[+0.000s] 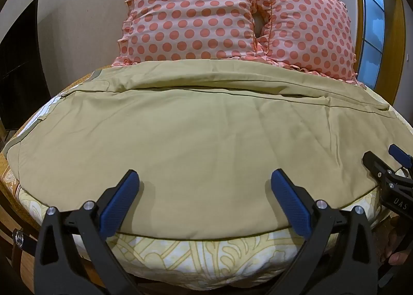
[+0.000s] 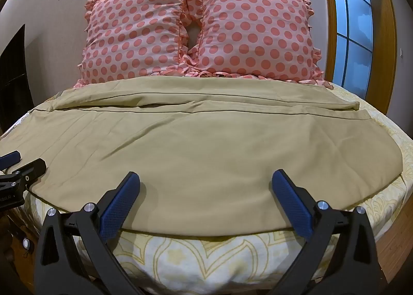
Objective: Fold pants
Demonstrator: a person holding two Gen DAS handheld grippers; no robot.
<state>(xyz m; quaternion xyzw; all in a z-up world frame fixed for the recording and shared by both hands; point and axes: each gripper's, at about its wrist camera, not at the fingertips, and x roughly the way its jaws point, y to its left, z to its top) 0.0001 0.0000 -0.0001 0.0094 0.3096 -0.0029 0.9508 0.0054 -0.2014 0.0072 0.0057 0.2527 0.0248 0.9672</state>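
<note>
Khaki pants [image 1: 196,135] lie spread flat across the bed, legs running left to right, one leg behind the other; they also show in the right wrist view [image 2: 206,145]. My left gripper [image 1: 205,179] is open and empty, its blue pads just above the near edge of the pants. My right gripper [image 2: 205,179] is open and empty over the same near edge, further right. The right gripper shows at the right edge of the left wrist view [image 1: 387,166]; the left gripper shows at the left edge of the right wrist view [image 2: 18,166].
The bed has a yellow patterned sheet [image 1: 206,256] [image 2: 206,261]. Two pink polka-dot pillows [image 1: 191,14] [image 2: 258,32] stand behind the pants against the wall. A window [image 2: 351,26] is at the right, dark furniture [image 1: 18,68] at the left.
</note>
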